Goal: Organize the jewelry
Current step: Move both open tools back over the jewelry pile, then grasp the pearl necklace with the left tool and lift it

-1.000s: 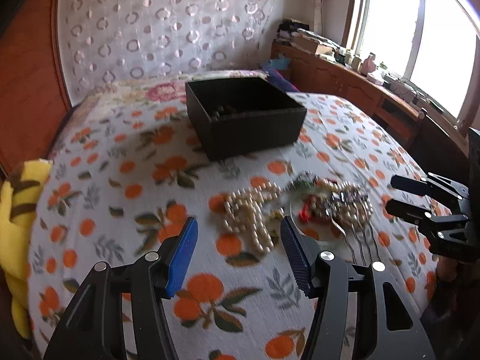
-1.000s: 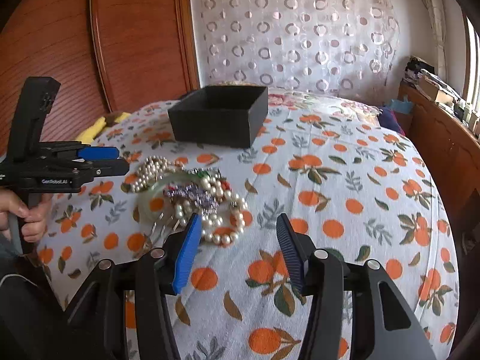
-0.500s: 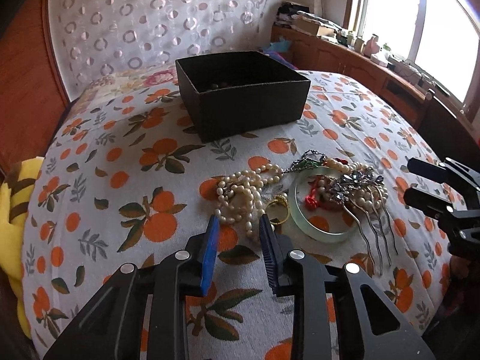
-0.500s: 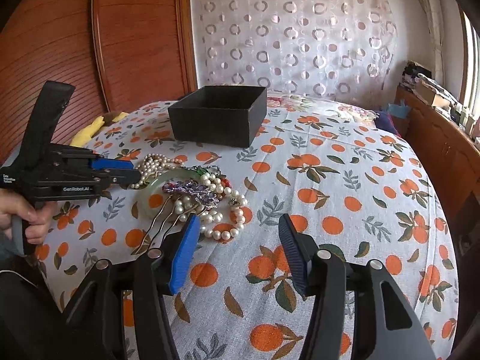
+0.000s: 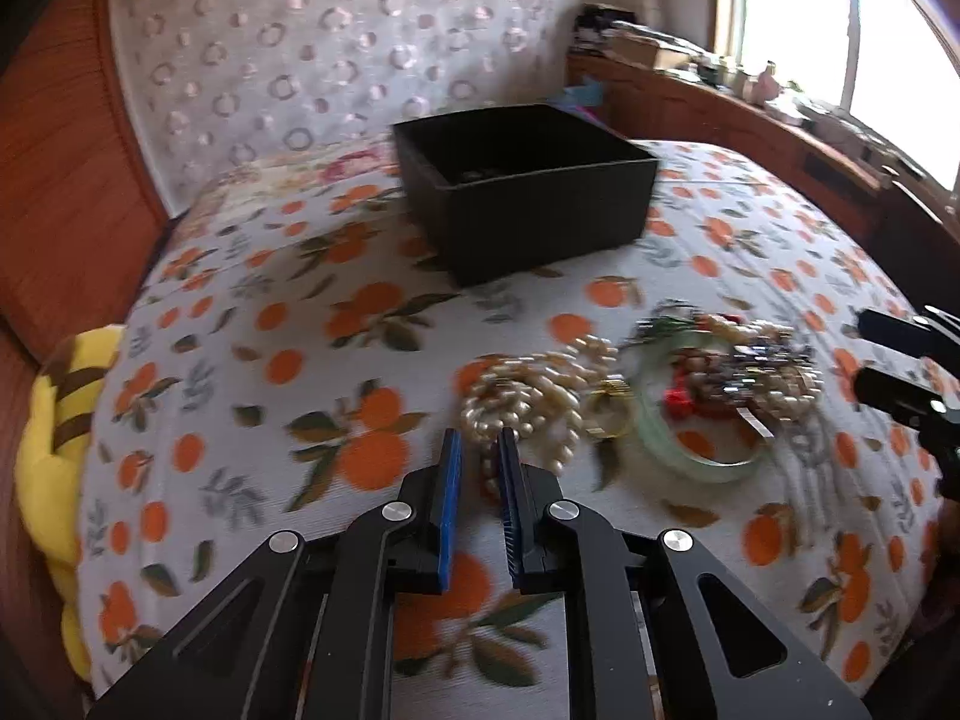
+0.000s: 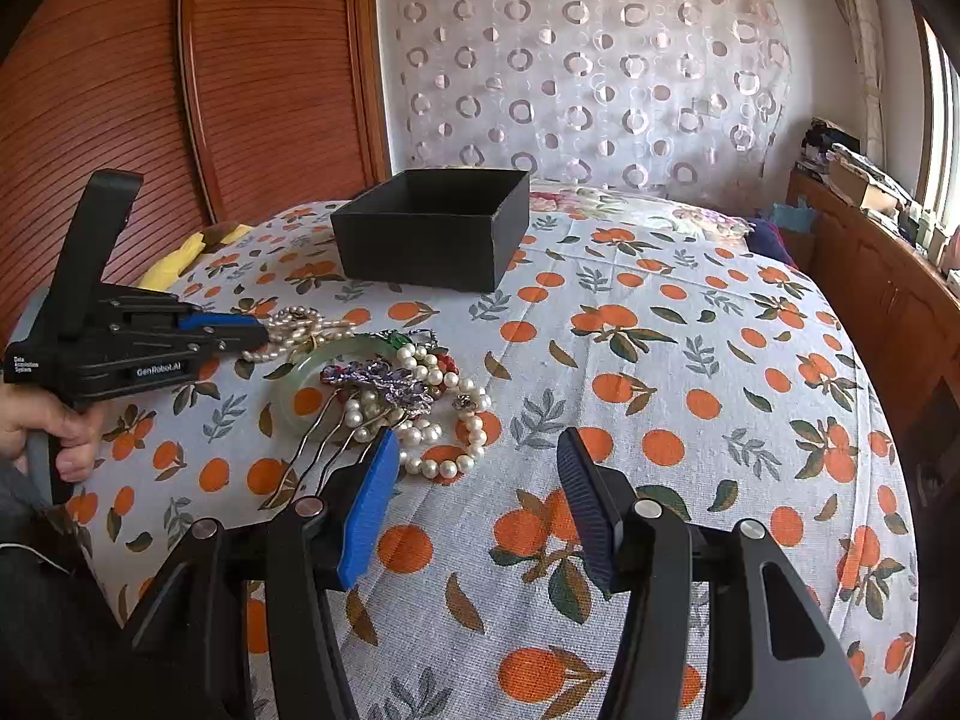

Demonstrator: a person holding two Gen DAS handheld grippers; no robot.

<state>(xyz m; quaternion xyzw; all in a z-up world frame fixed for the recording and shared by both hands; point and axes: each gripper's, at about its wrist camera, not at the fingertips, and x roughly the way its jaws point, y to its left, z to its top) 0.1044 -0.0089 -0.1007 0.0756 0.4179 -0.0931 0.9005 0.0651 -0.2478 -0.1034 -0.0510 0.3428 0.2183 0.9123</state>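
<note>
Black box [image 6: 432,228]: square, open-topped, upright on the bedspread beyond the jewelry.
Pearl necklace [image 5: 528,396]: cream beads, heaped, leftmost of the pile.
Gold ring [image 5: 609,414]: between necklace and bangle.
Jade bangle [image 6: 300,378]: pale green, lying flat.
Hair comb [image 6: 384,387]: purple-jewelled, prongs over the bangle.
Pearl bracelet [image 6: 444,444]: looped, nearest.

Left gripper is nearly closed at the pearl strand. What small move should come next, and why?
Probably finish closing, then lift slightly. The left gripper sits at the near edge of the pearl necklace, its jaws narrowed to a small gap, though blur hides whether beads are pinched. The black box stands open beyond, while the right gripper waits wide open, holding nothing.
</note>
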